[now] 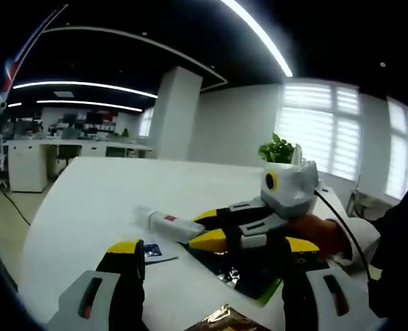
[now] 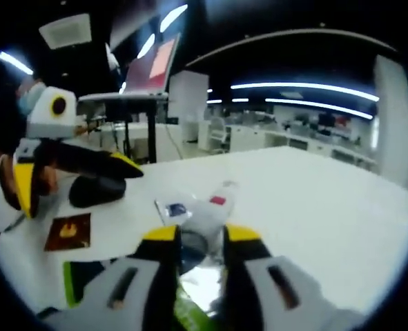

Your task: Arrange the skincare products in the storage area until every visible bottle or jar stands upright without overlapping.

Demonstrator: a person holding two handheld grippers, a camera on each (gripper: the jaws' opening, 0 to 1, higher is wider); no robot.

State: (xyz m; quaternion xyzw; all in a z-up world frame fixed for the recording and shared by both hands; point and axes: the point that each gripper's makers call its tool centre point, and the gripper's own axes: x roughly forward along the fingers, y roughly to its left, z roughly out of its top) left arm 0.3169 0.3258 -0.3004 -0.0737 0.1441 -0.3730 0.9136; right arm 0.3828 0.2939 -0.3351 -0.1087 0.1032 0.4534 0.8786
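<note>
A white tube with a red label (image 1: 168, 223) lies low over the white table (image 1: 100, 193), and my right gripper (image 1: 205, 227) comes in from the right, shut on its near end. In the right gripper view the same tube (image 2: 216, 200) runs forward from between my right gripper's (image 2: 201, 234) yellow tips. My left gripper (image 1: 214, 247) stands wide open with its jaws on either side of that grip and nothing between its own fingers. It also shows at the left of the right gripper view as the left gripper (image 2: 121, 179), held above the table.
A small blue and white sachet (image 1: 152, 252) lies by the tube, also visible as the sachet (image 2: 175, 209). A brown sachet (image 2: 69, 232), a green-edged dark packet (image 1: 255, 279) and a gold packet (image 1: 224, 318) lie near. A potted plant (image 1: 279, 148) and a laptop (image 2: 152, 69) stand behind.
</note>
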